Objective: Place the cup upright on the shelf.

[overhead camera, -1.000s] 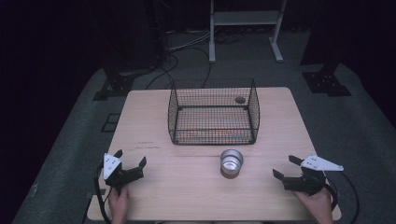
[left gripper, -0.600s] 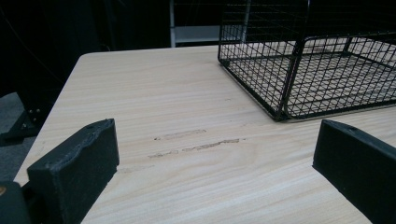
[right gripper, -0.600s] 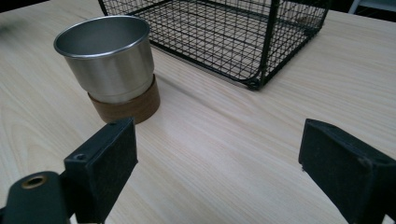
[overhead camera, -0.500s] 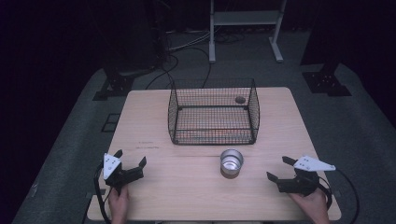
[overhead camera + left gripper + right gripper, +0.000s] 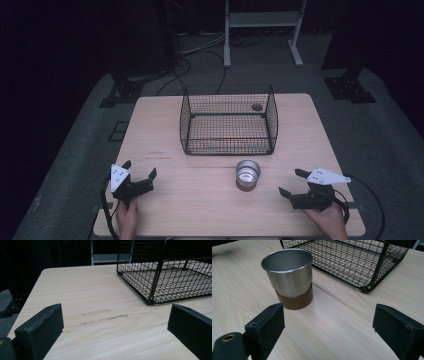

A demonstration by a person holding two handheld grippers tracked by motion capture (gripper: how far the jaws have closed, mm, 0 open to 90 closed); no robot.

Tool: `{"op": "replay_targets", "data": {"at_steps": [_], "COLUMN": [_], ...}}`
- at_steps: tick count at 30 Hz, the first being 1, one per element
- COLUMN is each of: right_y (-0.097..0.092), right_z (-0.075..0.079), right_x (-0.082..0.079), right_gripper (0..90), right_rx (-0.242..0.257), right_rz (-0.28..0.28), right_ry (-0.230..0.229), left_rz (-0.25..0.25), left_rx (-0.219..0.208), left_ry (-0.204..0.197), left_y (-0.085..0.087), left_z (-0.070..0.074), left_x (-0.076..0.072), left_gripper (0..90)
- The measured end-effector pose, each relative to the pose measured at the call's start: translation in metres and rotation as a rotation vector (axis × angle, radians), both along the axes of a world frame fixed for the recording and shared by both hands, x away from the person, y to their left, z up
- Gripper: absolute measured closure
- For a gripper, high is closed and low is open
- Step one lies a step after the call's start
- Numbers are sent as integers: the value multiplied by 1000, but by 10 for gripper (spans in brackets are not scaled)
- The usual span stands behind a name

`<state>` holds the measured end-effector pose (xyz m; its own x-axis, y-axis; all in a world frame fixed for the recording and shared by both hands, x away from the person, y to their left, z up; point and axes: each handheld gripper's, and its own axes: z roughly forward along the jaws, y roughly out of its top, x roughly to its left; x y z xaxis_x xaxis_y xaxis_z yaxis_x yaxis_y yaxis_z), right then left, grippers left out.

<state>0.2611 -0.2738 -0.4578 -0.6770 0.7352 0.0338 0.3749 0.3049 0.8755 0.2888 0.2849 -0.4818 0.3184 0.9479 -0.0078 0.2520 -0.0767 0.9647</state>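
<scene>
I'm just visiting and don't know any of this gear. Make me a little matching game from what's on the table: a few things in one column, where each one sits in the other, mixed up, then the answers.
Things:
1. wire basket
2. metal cup
3. left gripper
4. right gripper

Places and states:
A. near the table's front left edge, jaws open
B. toward the back of the table, nothing in it
C. near the table's front right edge, jaws open, aimed toward the cup
D. just in front of the basket, upright on a brown round base

Pairs: 1-B, 2-D, 3-A, 4-C
</scene>
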Motion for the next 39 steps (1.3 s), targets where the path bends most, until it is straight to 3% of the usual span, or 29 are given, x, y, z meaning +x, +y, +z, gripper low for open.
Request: {"op": "replay_targets", "data": {"at_steps": [16,39], "right_y": [16,48], "right_z": [1,1], "right_x": [1,13], "right_gripper": [83,17], "right_rx": [-14,-28], "right_rz": [52,149], "right_ry": [4,51], "left_rz": [0,0], "left_rx": [0,4], "left_ry": [1,1], "left_y": [0,0], "left_z": [0,0], "left_x": [0,0], "left_gripper": [0,0]}}
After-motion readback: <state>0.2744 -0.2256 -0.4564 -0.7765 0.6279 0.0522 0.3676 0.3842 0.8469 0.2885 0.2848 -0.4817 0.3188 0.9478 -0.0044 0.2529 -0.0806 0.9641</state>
